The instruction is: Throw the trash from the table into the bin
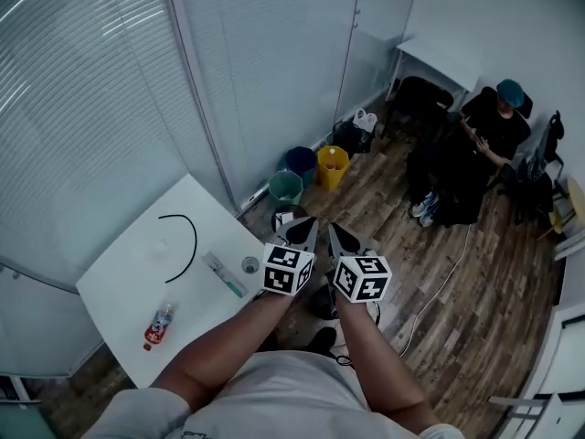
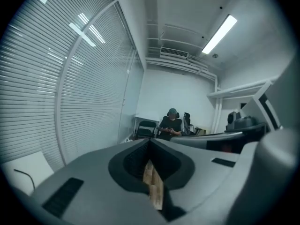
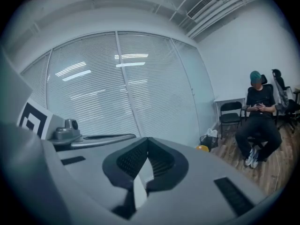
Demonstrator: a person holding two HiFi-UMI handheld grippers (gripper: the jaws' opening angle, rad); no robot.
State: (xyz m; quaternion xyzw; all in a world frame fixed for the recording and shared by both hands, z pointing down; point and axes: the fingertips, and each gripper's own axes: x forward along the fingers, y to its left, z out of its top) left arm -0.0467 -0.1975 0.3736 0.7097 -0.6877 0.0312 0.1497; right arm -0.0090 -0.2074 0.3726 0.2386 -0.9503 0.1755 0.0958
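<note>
My left gripper (image 1: pixel 303 230) and right gripper (image 1: pixel 338 236) are held side by side in the air past the white table's (image 1: pixel 114 286) right corner, pointing toward the bins. In the left gripper view the left gripper (image 2: pixel 149 143) is shut on a tan scrap (image 2: pixel 153 184). The right gripper (image 3: pixel 147 143) is shut too, with a thin white strip (image 3: pixel 138 189) showing between its pads. A teal bin (image 1: pixel 285 187), a blue bin (image 1: pixel 300 161) and a yellow bin (image 1: pixel 332 165) stand by the window wall. Still lying on the table are a red-labelled bottle (image 1: pixel 159 326), a clear packet (image 1: pixel 224 274) and a small round cap (image 1: pixel 249 264).
A black cable (image 1: pixel 187 236) curves across the table. A person (image 1: pixel 475 154) sits on a chair at the far right near a white desk (image 1: pixel 439 60). A black bag (image 1: pixel 347 135) lies beyond the yellow bin. A white cord (image 1: pixel 439 286) trails over the wooden floor.
</note>
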